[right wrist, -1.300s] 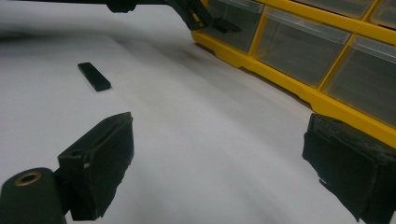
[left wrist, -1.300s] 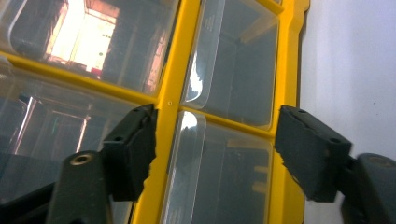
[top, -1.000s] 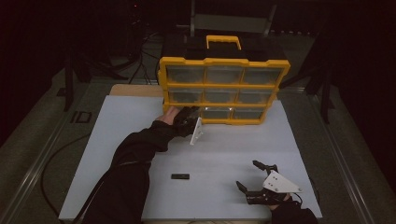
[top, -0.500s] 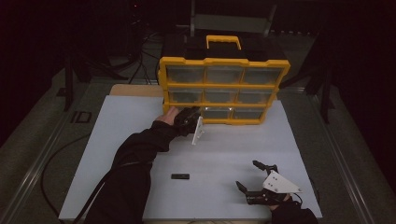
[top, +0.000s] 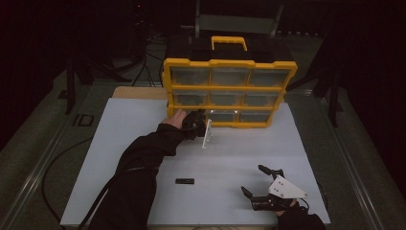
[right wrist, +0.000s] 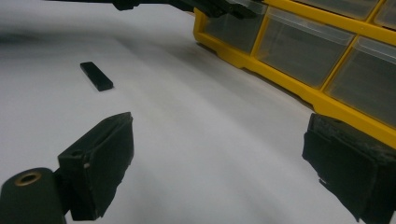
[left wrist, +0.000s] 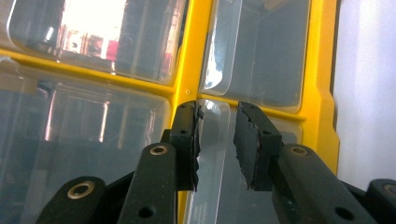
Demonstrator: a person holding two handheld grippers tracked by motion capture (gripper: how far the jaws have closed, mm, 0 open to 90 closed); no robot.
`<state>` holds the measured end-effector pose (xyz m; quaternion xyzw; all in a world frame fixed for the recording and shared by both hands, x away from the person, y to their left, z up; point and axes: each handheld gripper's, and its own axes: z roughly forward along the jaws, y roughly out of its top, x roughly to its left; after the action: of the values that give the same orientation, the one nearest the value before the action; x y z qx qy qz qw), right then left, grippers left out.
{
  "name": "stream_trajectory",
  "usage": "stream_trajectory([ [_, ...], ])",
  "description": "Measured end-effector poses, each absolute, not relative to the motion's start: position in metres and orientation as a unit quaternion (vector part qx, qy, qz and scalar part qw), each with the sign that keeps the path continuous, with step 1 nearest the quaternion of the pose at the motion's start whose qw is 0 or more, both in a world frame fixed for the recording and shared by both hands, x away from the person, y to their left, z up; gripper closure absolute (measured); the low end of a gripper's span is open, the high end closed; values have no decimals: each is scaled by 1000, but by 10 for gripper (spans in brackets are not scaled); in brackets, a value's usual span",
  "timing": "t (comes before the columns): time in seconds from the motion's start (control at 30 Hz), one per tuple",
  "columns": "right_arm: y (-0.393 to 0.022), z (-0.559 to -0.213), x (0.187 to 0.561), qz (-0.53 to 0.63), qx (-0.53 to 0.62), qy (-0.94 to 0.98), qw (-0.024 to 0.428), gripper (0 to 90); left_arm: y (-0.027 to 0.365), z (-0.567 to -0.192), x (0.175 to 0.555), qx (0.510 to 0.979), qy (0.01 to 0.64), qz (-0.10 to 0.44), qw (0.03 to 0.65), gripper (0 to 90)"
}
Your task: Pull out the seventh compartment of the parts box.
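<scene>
A yellow drawer cabinet (top: 230, 91) with clear drawers stands at the back of the white board (top: 143, 139). My left gripper (top: 203, 120) reaches the left drawer of its bottom row. In the left gripper view, the jaws of my left gripper (left wrist: 217, 116) straddle that drawer's clear handle (left wrist: 215, 140) and have just been closing on it. The left pad touches the handle and a thin gap remains at the right pad. My right gripper (top: 253, 179) rests open at the board's front right. In the right gripper view, nothing sits between the jaws of my right gripper (right wrist: 219, 140).
A small flat black piece (top: 185, 181) lies on the board near the front, also the black piece (right wrist: 95, 76) in the right gripper view. The person's left forearm stretches across the board's middle. Cables and dark stands surround the table.
The left hand has edged slightly toward the cabinet's bottom row. The right gripper and the black piece have not moved.
</scene>
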<state>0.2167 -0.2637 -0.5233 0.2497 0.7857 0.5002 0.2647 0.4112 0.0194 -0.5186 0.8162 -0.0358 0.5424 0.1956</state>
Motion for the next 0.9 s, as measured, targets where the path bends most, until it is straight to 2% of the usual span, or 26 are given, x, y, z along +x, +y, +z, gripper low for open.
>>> stream_trajectory([
  [0.23,-263,-523,216,499,250,786,264,89,14,-519,411,820,-38,546,168,693],
  [0.37,-263,-523,216,500,251,786,264,89,15,-517,412,820,-34,543,175,731],
  [0.9,-265,-524,218,501,254,785,261,89,15,-512,413,829,-46,532,167,745],
])
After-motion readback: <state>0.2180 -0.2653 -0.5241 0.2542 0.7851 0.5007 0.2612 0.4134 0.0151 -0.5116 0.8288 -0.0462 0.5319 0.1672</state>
